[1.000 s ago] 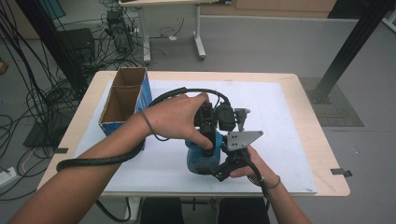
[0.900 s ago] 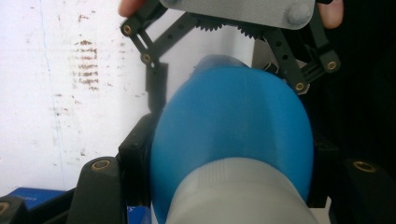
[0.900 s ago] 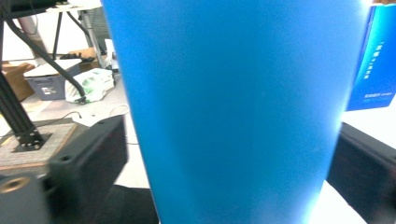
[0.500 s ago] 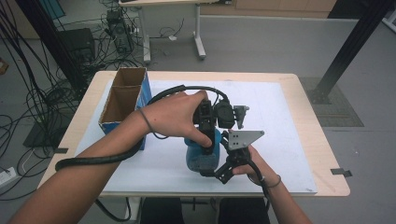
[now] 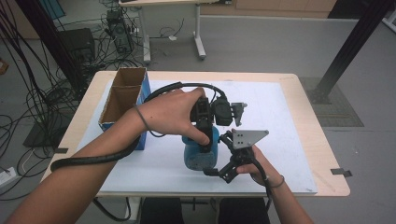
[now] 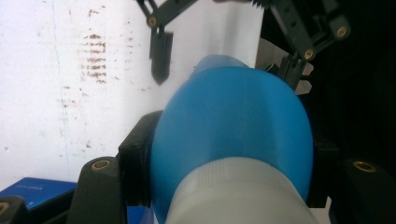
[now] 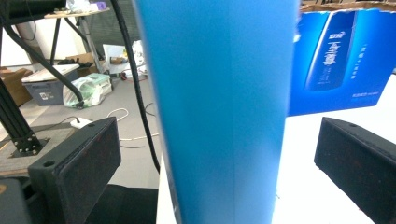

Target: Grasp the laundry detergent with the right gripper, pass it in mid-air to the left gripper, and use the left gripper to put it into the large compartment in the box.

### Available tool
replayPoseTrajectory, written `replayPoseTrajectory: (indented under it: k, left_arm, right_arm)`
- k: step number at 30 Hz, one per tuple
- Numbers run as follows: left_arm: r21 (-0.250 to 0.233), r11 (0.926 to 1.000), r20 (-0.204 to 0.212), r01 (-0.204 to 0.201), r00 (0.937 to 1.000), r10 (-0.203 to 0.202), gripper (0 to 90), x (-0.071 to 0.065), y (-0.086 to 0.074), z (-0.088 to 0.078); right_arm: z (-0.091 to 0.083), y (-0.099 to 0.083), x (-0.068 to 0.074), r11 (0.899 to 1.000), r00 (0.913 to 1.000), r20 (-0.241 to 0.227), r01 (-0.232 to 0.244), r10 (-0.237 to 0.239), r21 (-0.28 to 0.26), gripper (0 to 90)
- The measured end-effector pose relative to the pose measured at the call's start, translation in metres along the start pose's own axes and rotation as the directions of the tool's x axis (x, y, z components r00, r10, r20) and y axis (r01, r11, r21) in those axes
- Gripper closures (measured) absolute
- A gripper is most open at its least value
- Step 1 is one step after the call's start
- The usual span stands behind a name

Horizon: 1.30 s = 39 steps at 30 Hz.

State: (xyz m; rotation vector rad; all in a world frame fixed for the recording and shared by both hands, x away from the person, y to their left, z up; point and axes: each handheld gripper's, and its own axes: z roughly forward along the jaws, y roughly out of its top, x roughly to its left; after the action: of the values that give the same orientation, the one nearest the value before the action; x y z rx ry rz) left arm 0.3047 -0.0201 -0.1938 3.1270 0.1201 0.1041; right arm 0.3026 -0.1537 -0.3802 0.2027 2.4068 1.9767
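My left claw (image 5: 201, 150) is clamping the blue bottle (image 5: 200, 151) from above | my right claw (image 5: 219, 158) has just been opening, its pads standing clear either side of the bottle | bottle is standing upright on the bench (image 5: 299, 140) | blue carton (image 5: 122, 100) is sitting behind-left.

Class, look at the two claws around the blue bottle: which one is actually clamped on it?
The left claw: its pads press the blue bottle near the grey cap. The right claw has just opened and stands clear on both sides.

Blue bottle (image 7: 219, 112) blurred, cut off top and bottom
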Motion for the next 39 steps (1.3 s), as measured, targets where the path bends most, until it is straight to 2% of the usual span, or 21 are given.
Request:
replayPoseTrajectory:
  k: [10, 20, 32, 39]
  left_arm:
    - [-0.001, 1.0000, 0.006, 0.003, 1.0000, -0.003, 37.3, 0.002, -0.002, -0.001]
    - [0.002, 0.9999, 0.007, 0.012, 0.9999, -0.012, 37.3, 0.003, -0.006, -0.003]
    - [0.000, 0.9997, 0.003, 0.023, 0.9997, -0.023, 37.3, 0.006, -0.010, -0.004]
    - [0.003, 0.9996, 0.001, 0.029, 0.9996, -0.029, 37.3, 0.007, -0.012, -0.008]
  right_arm:
    - [-0.029, -0.002, -0.002, 1.000, 0.9998, 0.015, -0.015, 0.016, -0.009, 0.5]
    - [-0.059, -0.008, -0.003, 1.000, 0.9984, 0.054, -0.018, 0.018, 0.001, 1.1]
    - [-0.097, -0.015, -0.006, 0.999, 0.9901, 0.133, -0.043, 0.044, -0.012, 1.1]
    - [-0.107, -0.018, -0.007, 0.998, 0.9856, 0.159, -0.056, 0.059, -0.025, 1.1]
